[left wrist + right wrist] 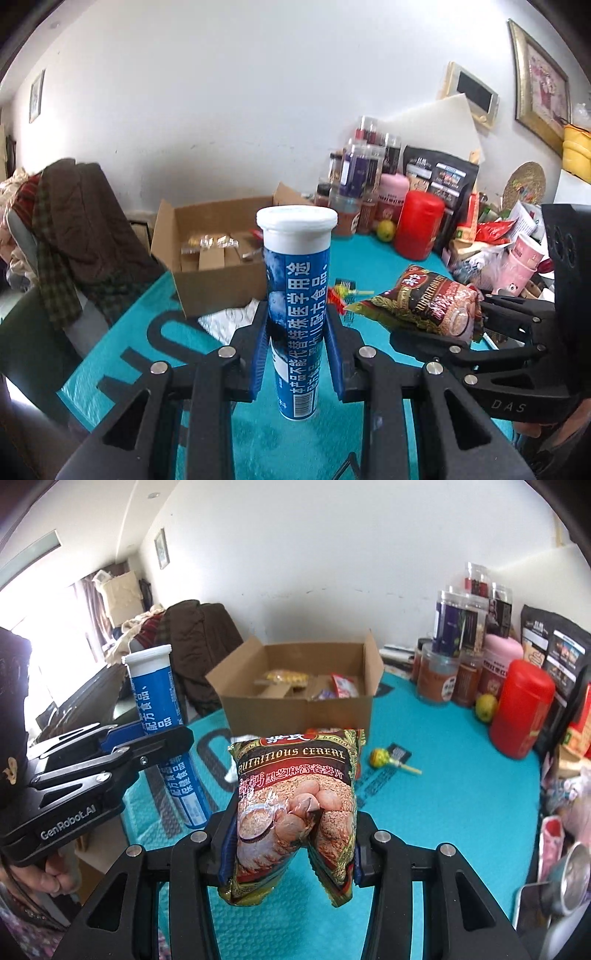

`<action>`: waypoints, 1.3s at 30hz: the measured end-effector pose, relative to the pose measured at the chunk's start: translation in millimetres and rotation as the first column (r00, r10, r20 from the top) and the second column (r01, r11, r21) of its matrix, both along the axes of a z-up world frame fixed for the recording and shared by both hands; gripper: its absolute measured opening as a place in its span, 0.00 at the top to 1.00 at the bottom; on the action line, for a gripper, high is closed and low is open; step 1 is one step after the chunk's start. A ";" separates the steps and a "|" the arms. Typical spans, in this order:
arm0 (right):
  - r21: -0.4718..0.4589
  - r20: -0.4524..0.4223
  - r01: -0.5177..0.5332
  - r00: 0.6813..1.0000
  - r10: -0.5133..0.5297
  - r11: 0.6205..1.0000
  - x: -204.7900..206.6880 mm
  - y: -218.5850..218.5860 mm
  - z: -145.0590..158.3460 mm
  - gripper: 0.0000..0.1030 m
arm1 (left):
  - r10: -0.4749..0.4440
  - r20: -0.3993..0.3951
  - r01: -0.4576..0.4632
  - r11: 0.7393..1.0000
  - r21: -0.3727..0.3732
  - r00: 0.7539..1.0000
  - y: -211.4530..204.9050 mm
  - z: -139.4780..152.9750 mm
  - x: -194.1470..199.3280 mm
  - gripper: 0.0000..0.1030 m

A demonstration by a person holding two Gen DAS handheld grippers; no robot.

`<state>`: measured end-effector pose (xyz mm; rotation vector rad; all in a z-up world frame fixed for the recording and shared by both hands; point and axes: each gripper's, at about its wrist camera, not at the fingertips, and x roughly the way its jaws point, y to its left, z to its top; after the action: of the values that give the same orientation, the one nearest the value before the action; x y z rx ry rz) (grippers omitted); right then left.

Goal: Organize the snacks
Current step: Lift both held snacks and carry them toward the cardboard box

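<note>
My left gripper (297, 332) is shut on a blue tube (297, 295) with a white cap, held upright above the teal mat (369, 266). The same tube (162, 716) and left gripper (147, 738) show at the left of the right wrist view. My right gripper (291, 834) is shut on a cereal bag (295, 794), which creases between the pads. That cereal bag (421, 302) and right gripper (476, 328) appear at the right in the left wrist view. An open cardboard box (299, 705) with several snacks inside stands behind on the mat.
Jars, a red canister (522, 709), a pink tub (500, 653) and black pouches (554, 646) crowd the back right. A lollipop (382, 757) and a green fruit (485, 707) lie on the mat. A chair with brown clothes (70, 229) stands left of the table.
</note>
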<state>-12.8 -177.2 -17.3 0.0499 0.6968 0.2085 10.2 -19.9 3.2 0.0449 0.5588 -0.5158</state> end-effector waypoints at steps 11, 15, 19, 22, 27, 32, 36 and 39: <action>0.017 0.057 -0.012 0.998 0.011 1.000 19.1 -15.8 35.1 0.56 | -0.004 0.046 0.006 0.999 -0.046 0.999 -5.0 22.7 17.1 0.73; 0.016 0.079 -0.014 0.997 0.012 1.000 29.0 -20.9 45.1 0.56 | -0.003 0.059 0.006 0.998 -0.062 0.998 -6.9 30.0 29.5 0.73; 0.003 0.100 -0.016 0.995 0.015 1.000 43.9 -23.3 55.1 0.56 | 0.006 0.067 -0.001 0.998 -0.070 0.998 -7.9 36.8 44.2 0.73; -0.001 0.114 -0.020 0.993 0.020 1.000 55.2 -25.7 61.1 0.56 | 0.006 0.067 -0.001 0.997 -0.076 0.998 -8.1 40.7 56.2 0.73; 0.014 0.132 -0.032 0.991 0.030 0.999 78.1 -27.5 69.5 0.56 | 0.006 0.079 0.001 0.997 -0.077 0.997 -12.1 48.3 76.7 0.73; 0.029 0.154 -0.035 0.988 0.030 0.999 107.5 -30.4 73.8 0.56 | 0.015 0.087 -0.008 0.997 -0.081 0.996 -15.2 52.1 102.4 0.73; 0.031 0.161 -0.030 0.987 0.025 0.999 131.9 -32.3 74.3 0.56 | 0.025 0.089 -0.017 0.996 -0.084 0.996 -17.5 53.0 129.1 0.73; 0.035 0.162 -0.033 0.986 0.027 0.999 148.2 -32.2 73.8 0.56 | 0.045 0.093 -0.037 0.995 -0.090 0.995 -17.5 53.4 150.4 0.73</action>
<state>135.4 -209.4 56.5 0.0577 0.5320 0.2516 160.5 -37.4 56.5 -0.0260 0.4431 -0.4952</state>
